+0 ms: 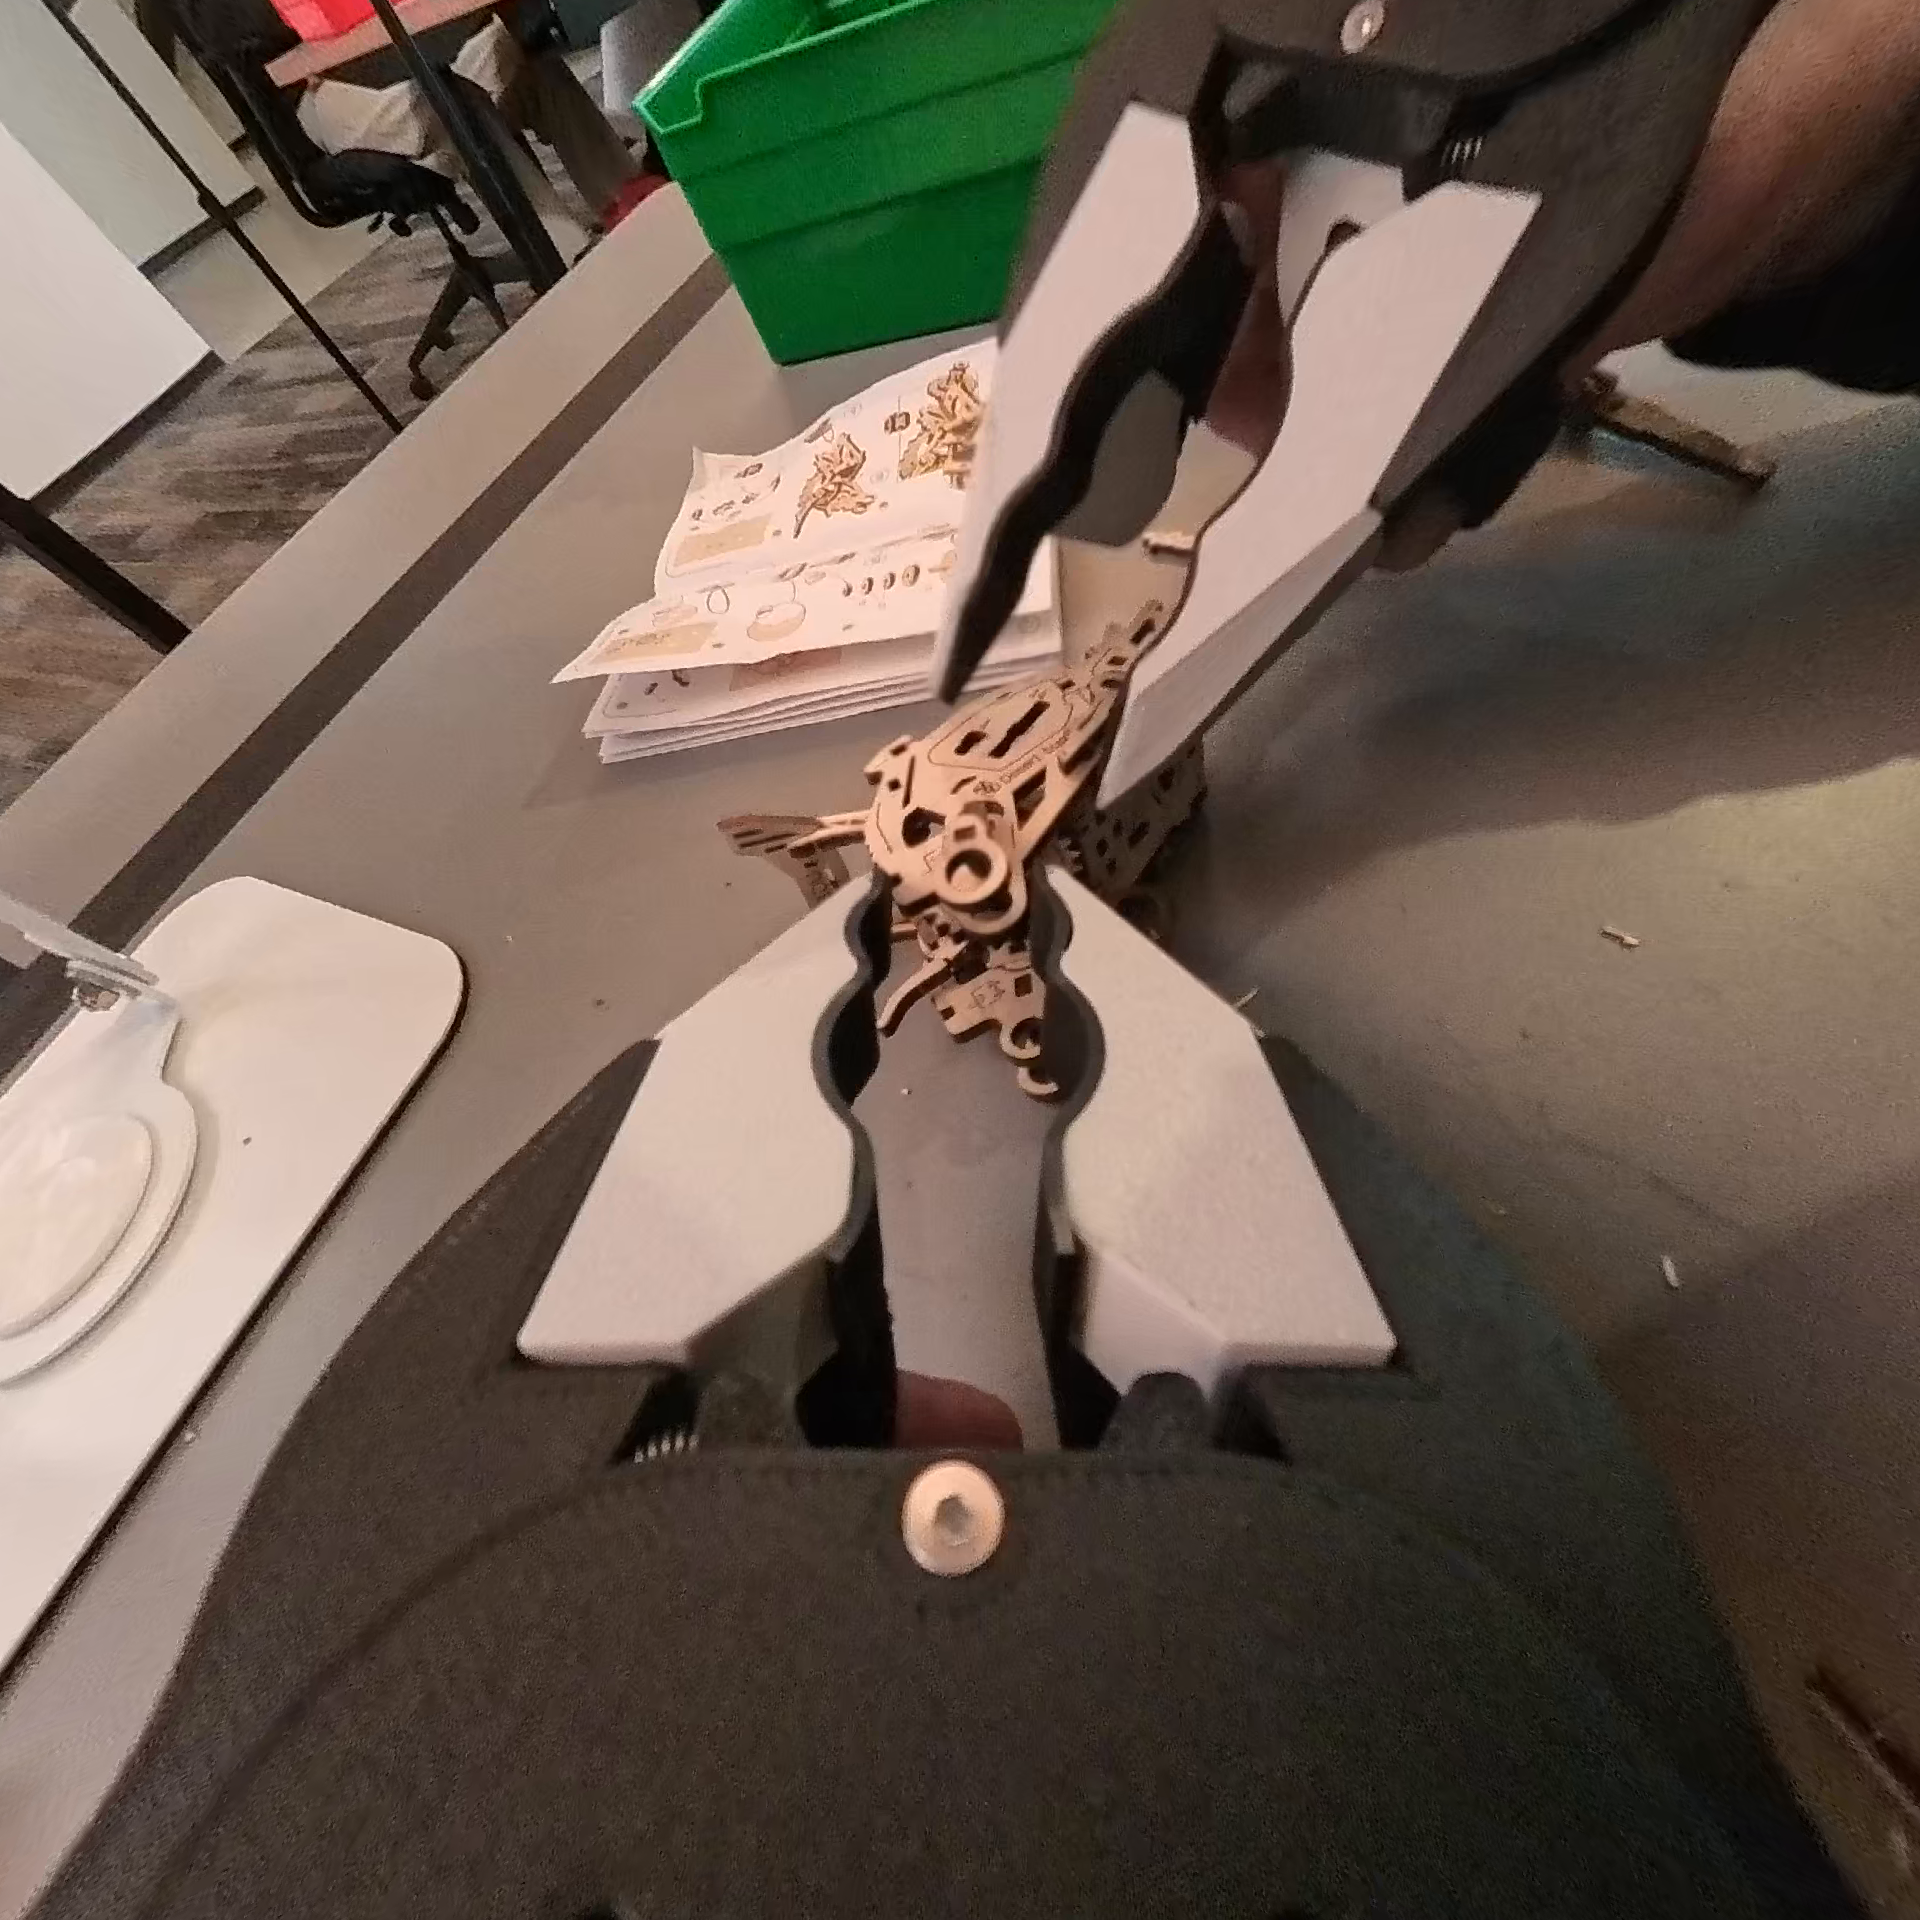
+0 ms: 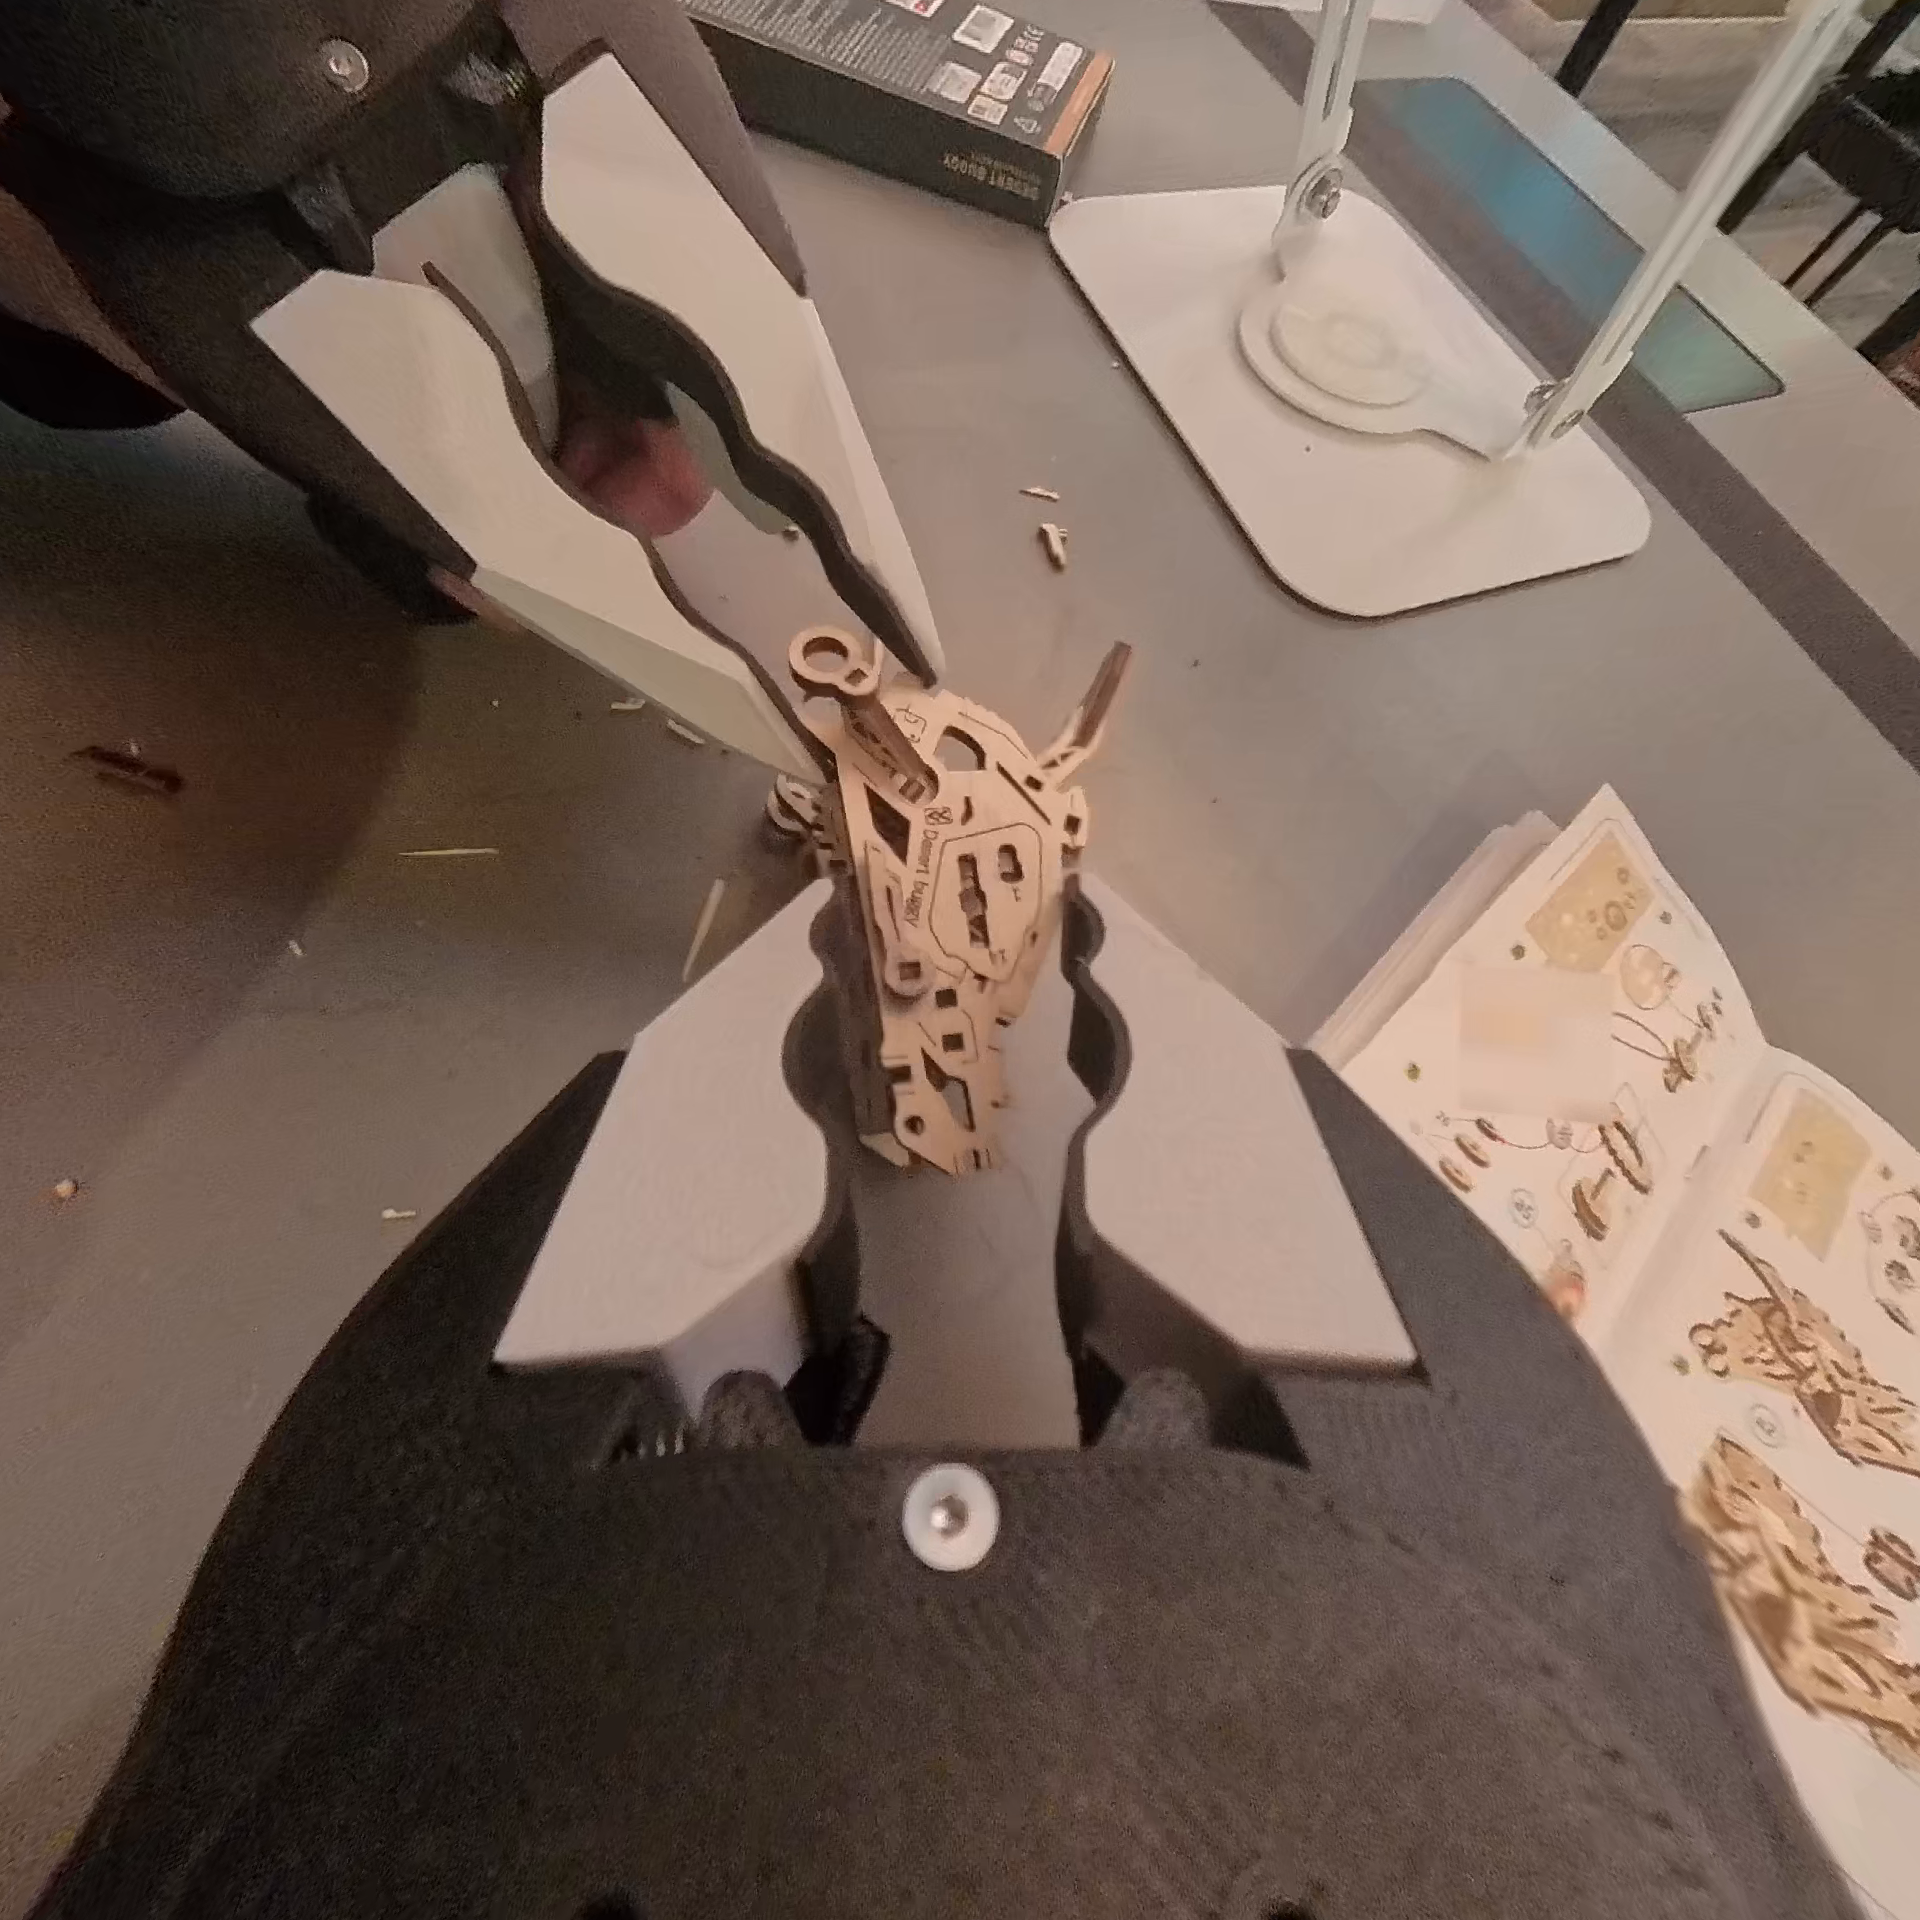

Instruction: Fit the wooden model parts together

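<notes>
Both jaws clamp my half-built wooden model (image 2: 940,935) from opposite ends, left gripper (image 1: 961,914) and right gripper (image 2: 945,935), while more pieces seemingly await fitting.

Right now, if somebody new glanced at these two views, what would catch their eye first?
The pale laser-cut wooden model, full of slots and holes, held up over the grey table between the two grippers. The right gripper takes one end and the left gripper the other. Next come the open instruction booklet behind the model and the bright green bin at the table's far end.
</notes>
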`<state>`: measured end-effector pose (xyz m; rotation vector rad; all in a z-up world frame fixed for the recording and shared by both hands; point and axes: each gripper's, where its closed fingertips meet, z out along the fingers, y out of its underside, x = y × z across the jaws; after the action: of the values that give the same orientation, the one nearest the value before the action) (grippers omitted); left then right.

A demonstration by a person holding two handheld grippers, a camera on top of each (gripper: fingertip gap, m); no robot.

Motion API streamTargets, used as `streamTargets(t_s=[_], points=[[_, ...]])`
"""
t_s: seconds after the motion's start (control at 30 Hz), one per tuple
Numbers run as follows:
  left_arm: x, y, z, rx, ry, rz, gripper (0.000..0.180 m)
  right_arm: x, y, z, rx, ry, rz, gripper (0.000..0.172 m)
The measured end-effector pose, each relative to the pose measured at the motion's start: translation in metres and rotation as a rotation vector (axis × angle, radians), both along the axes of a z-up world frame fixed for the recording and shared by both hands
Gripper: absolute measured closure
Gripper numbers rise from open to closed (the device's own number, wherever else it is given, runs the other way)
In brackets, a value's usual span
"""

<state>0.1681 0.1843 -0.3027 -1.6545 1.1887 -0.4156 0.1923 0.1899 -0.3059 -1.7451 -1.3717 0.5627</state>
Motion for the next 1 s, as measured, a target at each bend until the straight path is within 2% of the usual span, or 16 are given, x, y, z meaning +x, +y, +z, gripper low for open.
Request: streamTargets(t_s=[0.1, 0.47, 0.63, 1.0], points=[[0.000, 0.001, 0.000, -0.003, -0.002, 0.000, 0.157, 0.009, 0.000, 0.007, -0.005, 0.021, -0.023, 0.126], [-0.001, 0.003, 0.003, 0.016, 0.007, 0.008, 0.157, 0.012, -0.008, 0.001, -0.077, 0.094, -0.050, 0.159], [-0.001, 0.003, 0.003, 0.019, 0.008, 0.002, 0.157, 0.013, -0.009, -0.002, -0.099, 0.094, -0.057, 0.154], [-0.003, 0.003, 0.002, 0.002, -0.003, -0.020, 0.156, 0.012, -0.010, -0.003, -0.088, 0.091, -0.079, 0.155]])
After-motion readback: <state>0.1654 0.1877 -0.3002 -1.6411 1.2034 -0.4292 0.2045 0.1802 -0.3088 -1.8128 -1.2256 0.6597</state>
